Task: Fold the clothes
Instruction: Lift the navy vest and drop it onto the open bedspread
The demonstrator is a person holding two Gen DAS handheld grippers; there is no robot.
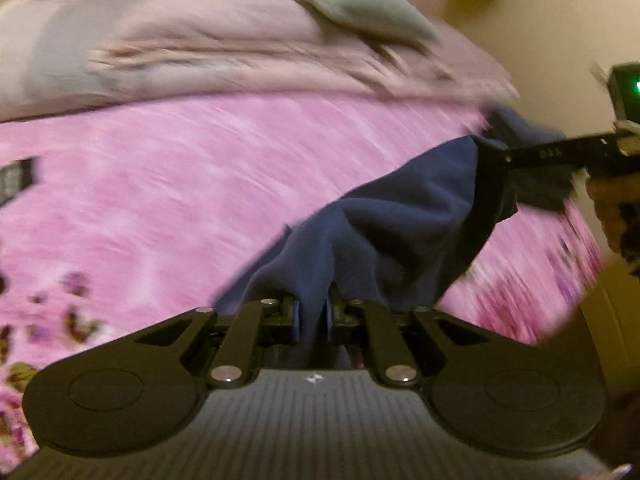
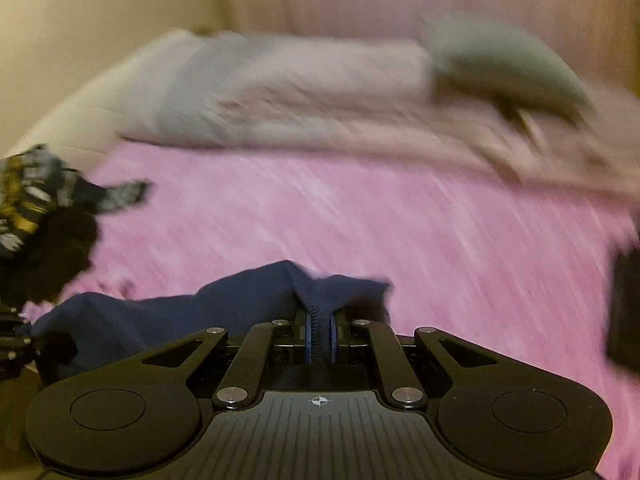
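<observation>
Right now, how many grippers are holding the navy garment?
2. The left gripper pinches one end of the navy garment; the right gripper clamps the other end, above the pink bedspread.

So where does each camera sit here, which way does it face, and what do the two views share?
Left wrist: on the left gripper, facing across the pink bedspread towards the pillows; its fingers clamp the dark blue fabric garment; the right gripper shows at right.
Right wrist: on the right gripper, facing the same bed; its fingers clamp the garment's zipper edge.
Shared: garment, bedspread, grey pillow.
</observation>
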